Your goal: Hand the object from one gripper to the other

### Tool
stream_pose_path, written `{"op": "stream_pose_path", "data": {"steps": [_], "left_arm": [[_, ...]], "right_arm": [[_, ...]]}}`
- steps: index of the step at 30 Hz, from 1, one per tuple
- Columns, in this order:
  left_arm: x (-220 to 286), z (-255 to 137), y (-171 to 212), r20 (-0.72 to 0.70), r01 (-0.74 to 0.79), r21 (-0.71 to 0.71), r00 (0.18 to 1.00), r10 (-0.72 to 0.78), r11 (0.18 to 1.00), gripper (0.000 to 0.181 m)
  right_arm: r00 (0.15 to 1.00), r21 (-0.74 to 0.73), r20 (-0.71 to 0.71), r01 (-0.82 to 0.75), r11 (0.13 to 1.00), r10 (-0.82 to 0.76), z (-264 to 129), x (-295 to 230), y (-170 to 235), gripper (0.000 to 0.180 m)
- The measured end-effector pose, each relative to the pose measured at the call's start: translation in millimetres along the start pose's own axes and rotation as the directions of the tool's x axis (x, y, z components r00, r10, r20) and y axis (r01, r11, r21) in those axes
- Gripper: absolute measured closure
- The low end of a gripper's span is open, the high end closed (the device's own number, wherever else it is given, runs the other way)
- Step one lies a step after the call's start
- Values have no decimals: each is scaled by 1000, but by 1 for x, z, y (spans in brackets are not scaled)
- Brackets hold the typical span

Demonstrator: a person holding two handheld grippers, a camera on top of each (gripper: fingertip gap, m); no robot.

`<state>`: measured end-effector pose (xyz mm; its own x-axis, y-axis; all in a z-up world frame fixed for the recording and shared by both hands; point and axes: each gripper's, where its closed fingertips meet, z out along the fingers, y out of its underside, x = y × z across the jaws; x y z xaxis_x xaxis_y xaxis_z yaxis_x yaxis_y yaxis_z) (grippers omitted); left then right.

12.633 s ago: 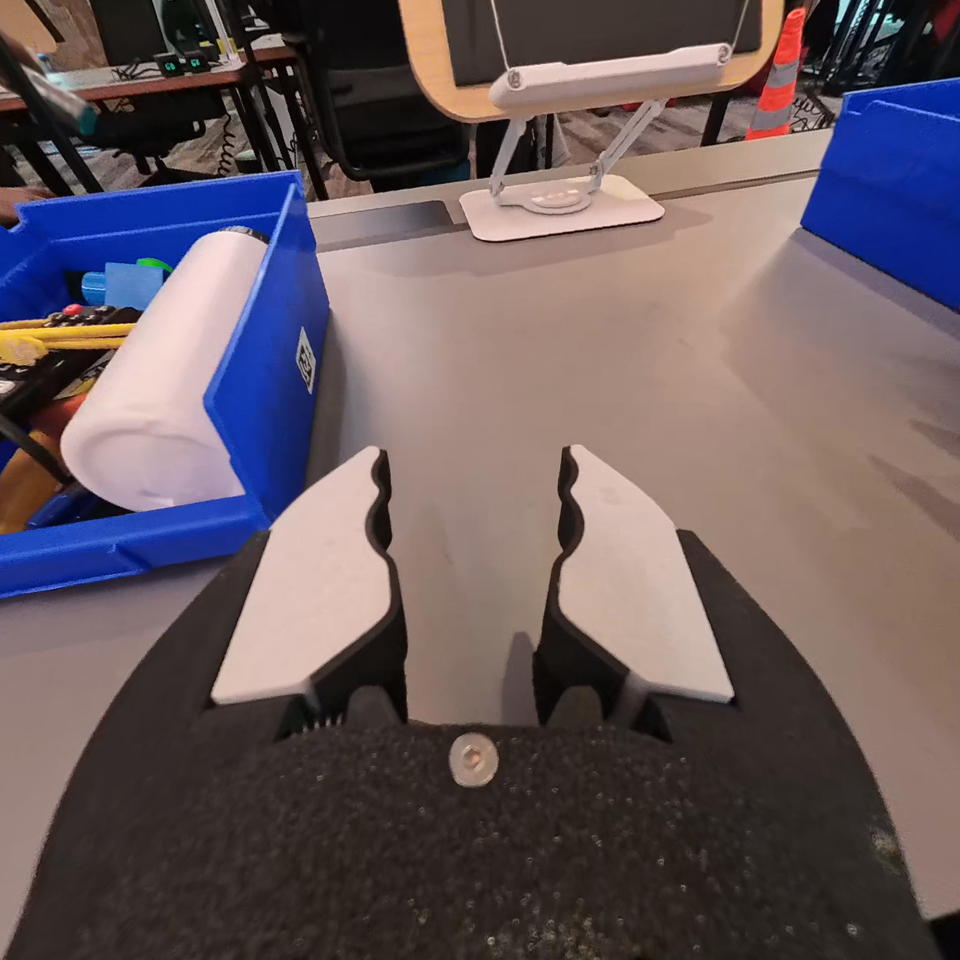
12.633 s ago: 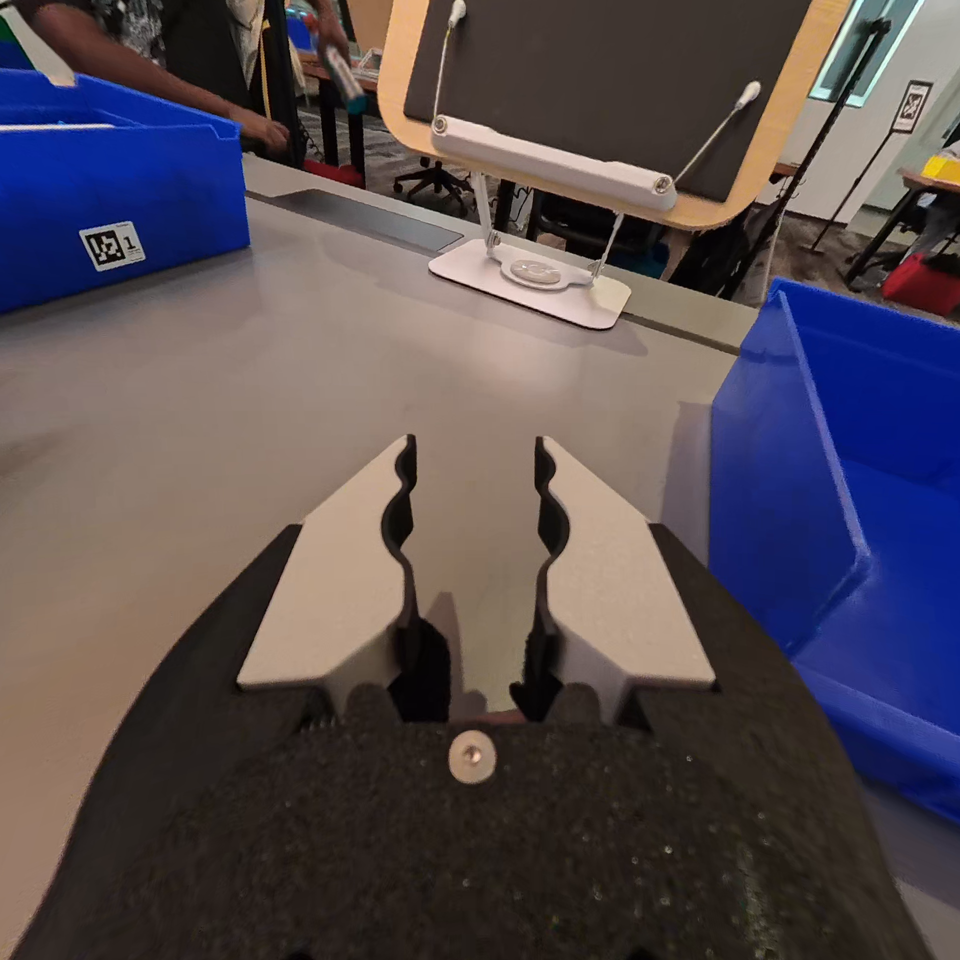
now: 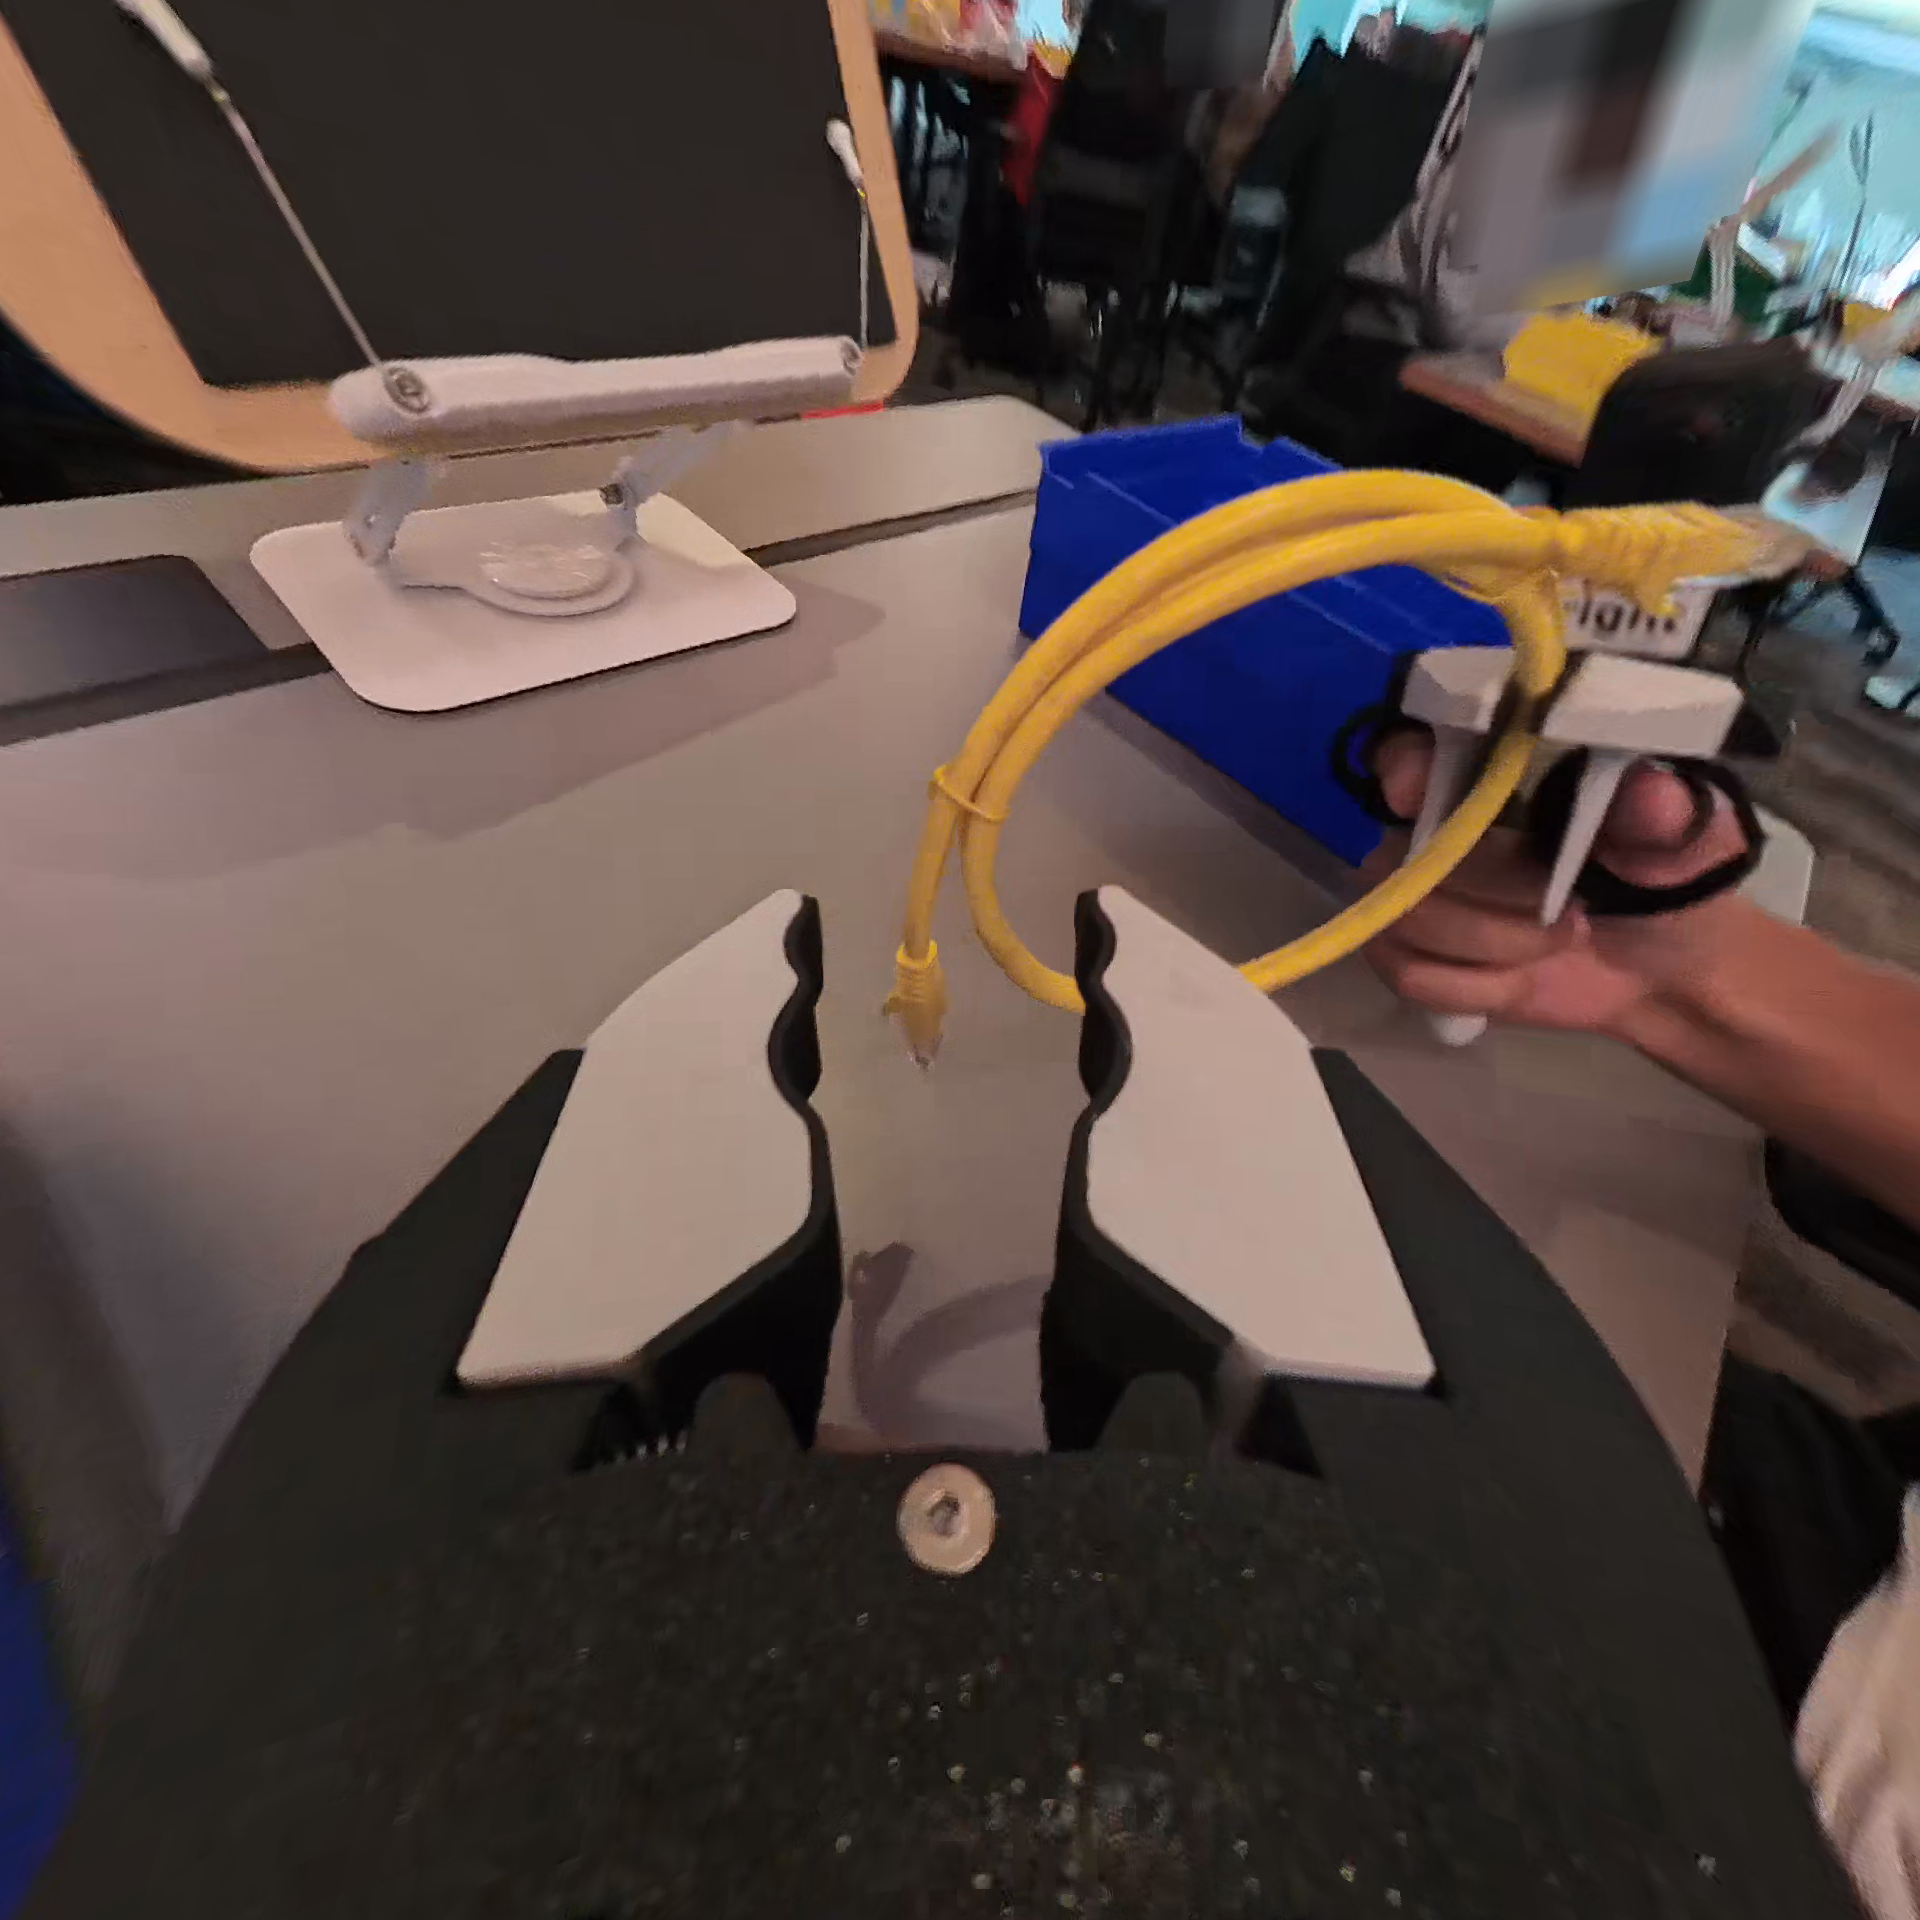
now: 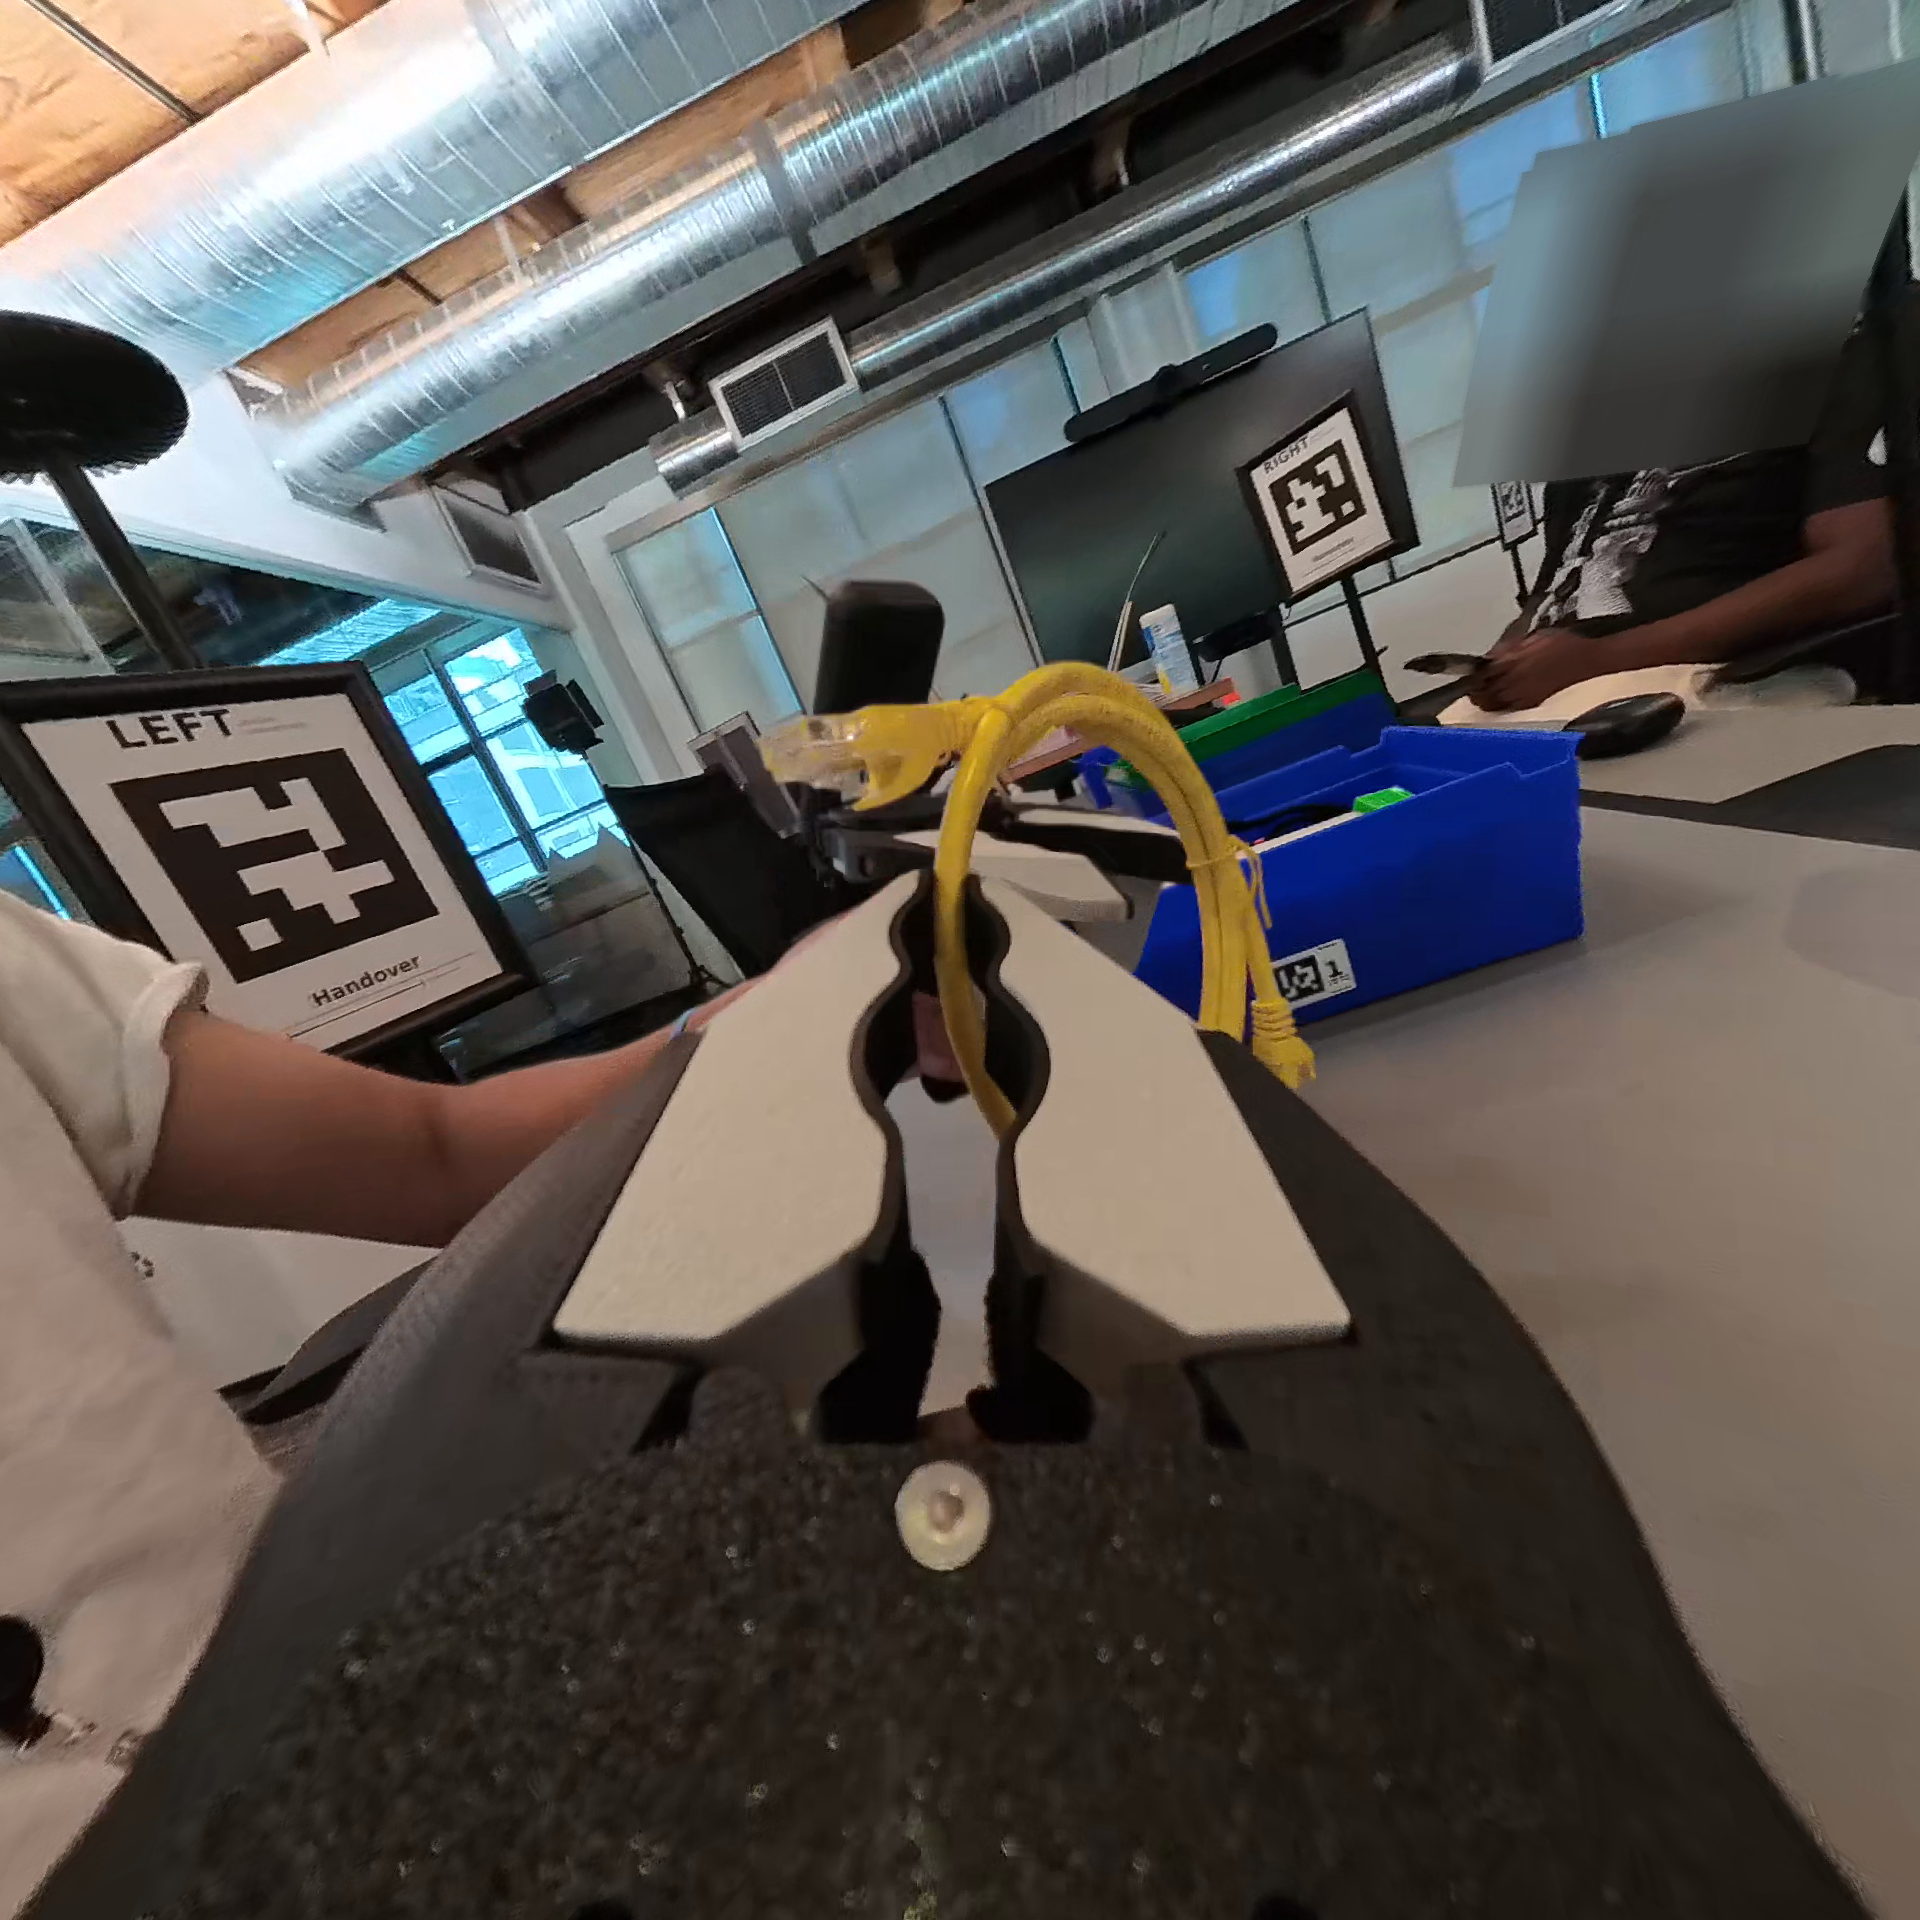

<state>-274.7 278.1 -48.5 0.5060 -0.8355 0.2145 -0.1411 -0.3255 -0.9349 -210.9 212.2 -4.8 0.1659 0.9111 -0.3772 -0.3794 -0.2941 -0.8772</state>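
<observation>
- The right gripper (image 4: 951, 914) is clamped on a yellow network cable (image 4: 961, 935), one strand pinched between its wavy inner edges near the tips.
- In the right wrist view the cable arches up from the tips toward 12 o'clock, where a clear-tipped plug (image 4: 821, 746) juts out toward 10 o'clock; the rest of the bundle drops toward 3 o'clock, bound by a thin tie, and ends in a second plug (image 4: 1283, 1044) hanging free.
- The left gripper (image 3: 945, 935) has its jaws well apart and holds nothing.
- In the left wrist view the cable (image 3: 1226, 582) loops from the right gripper (image 3: 1527, 717) at 3 o'clock down to the space just ahead of the left fingertips (image 3: 790, 914); the hanging plug (image 3: 916, 997) dangles between those tips without touching either.
- The lower curve of the loop passes behind the tip of the left gripper's right-hand finger; whether they touch cannot be told.
- A hand (image 3: 1538, 935) grips the right gripper's handle from below, above the grey table (image 3: 312, 987).
- A blue bin (image 3: 1247, 623) sits on the table at 2 o'clock in the left wrist view, behind the cable.
- A white stand (image 3: 520, 592) carrying a dark board with a wooden rim is at 11 o'clock.
- In the right wrist view another blue bin (image 4: 1455, 862) holding items lies at 2 o'clock, and a framed marker sign (image 4: 260, 852) stands at 9 o'clock.
</observation>
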Motion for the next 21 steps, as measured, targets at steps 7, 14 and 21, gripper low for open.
{"op": "stream_pose_path", "data": {"steps": [7, 14, 21], "left_arm": [[3, 7, 6, -80, 21, 60, 997, -16, 998, 164], [-1, -1, 5, -283, 270, 85, 929, -237, 959, 173], [-12, -11, -12, -401, 521, 139, 807, -433, 842, 173]], "right_arm": [[999, -16, 39, -34, 999, 35, 24, -19, 16, 175], [988, -98, 32, 152, 984, -149, 21, -26, 30, 126], [657, -202, -385, 625, 754, -648, 32, 14, 42, 117]]}}
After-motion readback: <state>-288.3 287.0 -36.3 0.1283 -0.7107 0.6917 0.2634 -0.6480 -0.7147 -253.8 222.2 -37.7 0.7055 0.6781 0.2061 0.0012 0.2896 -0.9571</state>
